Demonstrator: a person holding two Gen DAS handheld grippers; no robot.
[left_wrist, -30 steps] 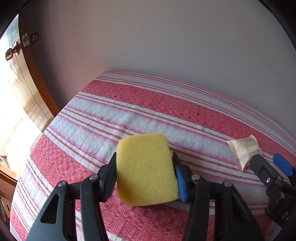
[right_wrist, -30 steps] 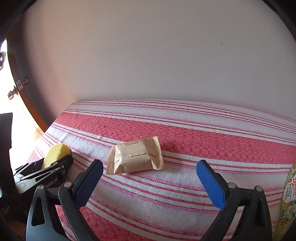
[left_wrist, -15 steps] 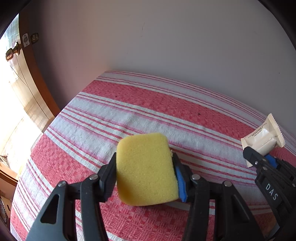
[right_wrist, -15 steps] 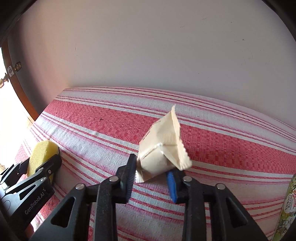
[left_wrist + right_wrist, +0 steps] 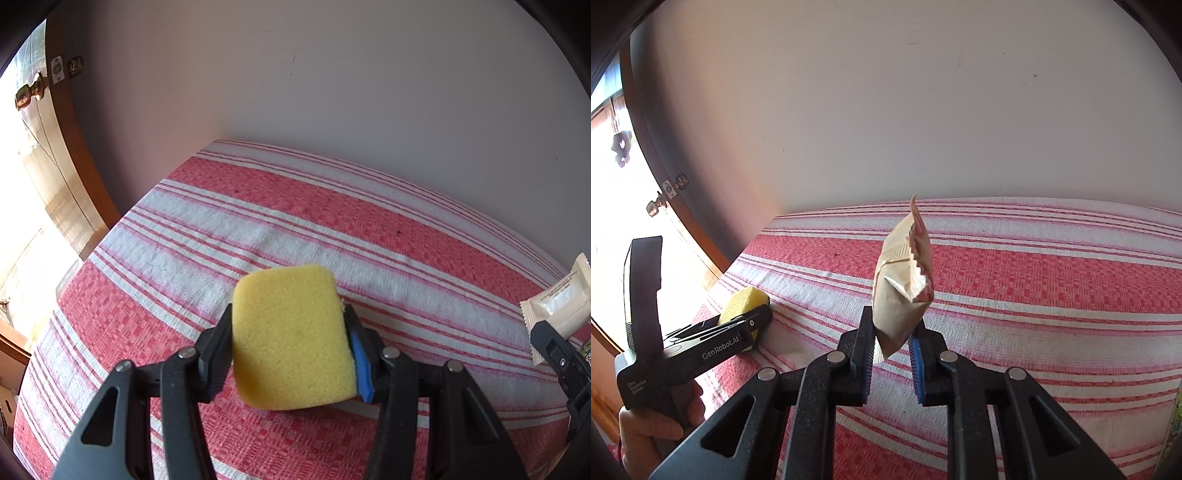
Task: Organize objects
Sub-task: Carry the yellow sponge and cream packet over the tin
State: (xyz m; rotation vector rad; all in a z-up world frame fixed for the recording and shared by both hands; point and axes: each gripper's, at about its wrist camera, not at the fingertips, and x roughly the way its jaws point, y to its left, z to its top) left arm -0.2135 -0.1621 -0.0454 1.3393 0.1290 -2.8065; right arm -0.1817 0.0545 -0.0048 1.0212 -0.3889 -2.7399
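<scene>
Yellow sponge (image 5: 291, 339) sits squeezed between the two fingers of the left gripper (image 5: 290, 350), held up over the striped cloth (image 5: 258, 236) near its left edge. The right gripper (image 5: 892, 343) is pinched tight on the bottom end of a small tan packet (image 5: 901, 284), and the packet stands up tall above the cloth, not touching it. So both things are off the bed and in the air.

I think the job now is to carry each thing to a good spot and put it down. To do that well, keep the pinch firm but soft, because the packet is only caught by one thin end and could slip or flop over. Move it slowly and keep it upright. Lower it until it rests on the cloth before letting go. The sponge is squashy, so it should be easy to hold.

I cannot see where the things are meant to go; no box or tray shows. At the far right edge of the right camera there is a bit of something with printed colours (image 5: 1176, 417), but it is cut off and I cannot tell what it is. The words on the packet are too small to read.
</scene>
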